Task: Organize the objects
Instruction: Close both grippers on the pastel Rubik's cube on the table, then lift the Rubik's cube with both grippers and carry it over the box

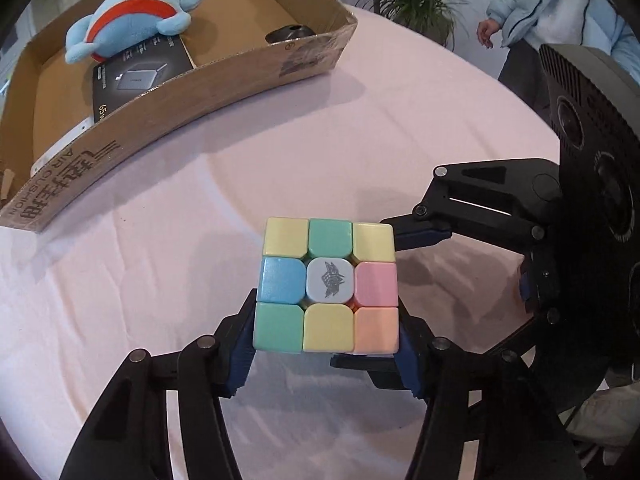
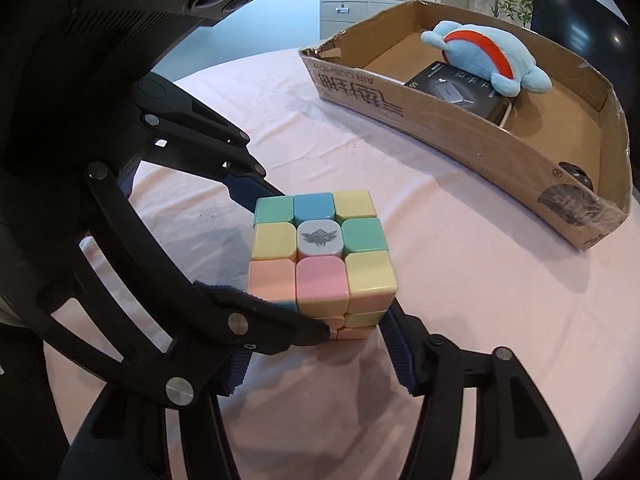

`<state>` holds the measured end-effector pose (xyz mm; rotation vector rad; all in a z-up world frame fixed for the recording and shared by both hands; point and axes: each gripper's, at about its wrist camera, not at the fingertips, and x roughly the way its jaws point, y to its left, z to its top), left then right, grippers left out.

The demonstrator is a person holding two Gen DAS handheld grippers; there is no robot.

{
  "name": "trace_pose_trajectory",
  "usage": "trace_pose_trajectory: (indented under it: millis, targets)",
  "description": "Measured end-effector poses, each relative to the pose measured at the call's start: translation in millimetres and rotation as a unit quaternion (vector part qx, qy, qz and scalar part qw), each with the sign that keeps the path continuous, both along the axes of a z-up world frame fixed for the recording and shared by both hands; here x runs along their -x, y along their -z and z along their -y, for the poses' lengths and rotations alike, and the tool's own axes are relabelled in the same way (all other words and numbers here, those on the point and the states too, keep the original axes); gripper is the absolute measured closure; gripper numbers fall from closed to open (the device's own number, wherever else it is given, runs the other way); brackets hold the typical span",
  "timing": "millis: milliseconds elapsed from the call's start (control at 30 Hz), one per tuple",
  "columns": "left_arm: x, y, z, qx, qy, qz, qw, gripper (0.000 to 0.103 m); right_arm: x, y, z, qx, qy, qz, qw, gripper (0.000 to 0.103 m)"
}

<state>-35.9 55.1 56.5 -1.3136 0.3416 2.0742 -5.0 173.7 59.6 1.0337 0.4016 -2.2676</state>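
A pastel puzzle cube (image 1: 327,285) sits between both grippers above the pink tablecloth; it also shows in the right wrist view (image 2: 320,256). My left gripper (image 1: 326,350) is shut on the cube, its blue-padded fingers (image 1: 240,354) pressed to two opposite sides. My right gripper (image 2: 320,344) comes in from the right in the left wrist view (image 1: 416,234), with fingers (image 2: 394,344) against the cube's other two sides, so it looks shut on it too. A cardboard box (image 1: 224,80) lies at the back left.
The box (image 2: 460,128) holds a blue plush toy (image 1: 132,16), a black product carton (image 1: 136,76) and a dark round object (image 1: 290,34). A person in a light blue jacket (image 1: 560,4) stands beyond the round table (image 1: 400,120). Potted plants stand behind.
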Motion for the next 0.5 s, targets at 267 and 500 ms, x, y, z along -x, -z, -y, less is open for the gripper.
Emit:
trace_pose_trajectory:
  millis: [267, 500]
  targets:
    - [10.6, -3.6, 3.5, -0.023, 0.016, 0.016, 0.9995, 0.045, 7.4, 3.5, 6.9, 0.008, -0.004, 0.002, 1.0, 0.047]
    - [12.6, -3.5, 0.5, -0.025, 0.03, 0.011, 0.9992, 0.045, 6.0, 3.2, 7.4, 0.01, 0.001, 0.002, 1.0, 0.047]
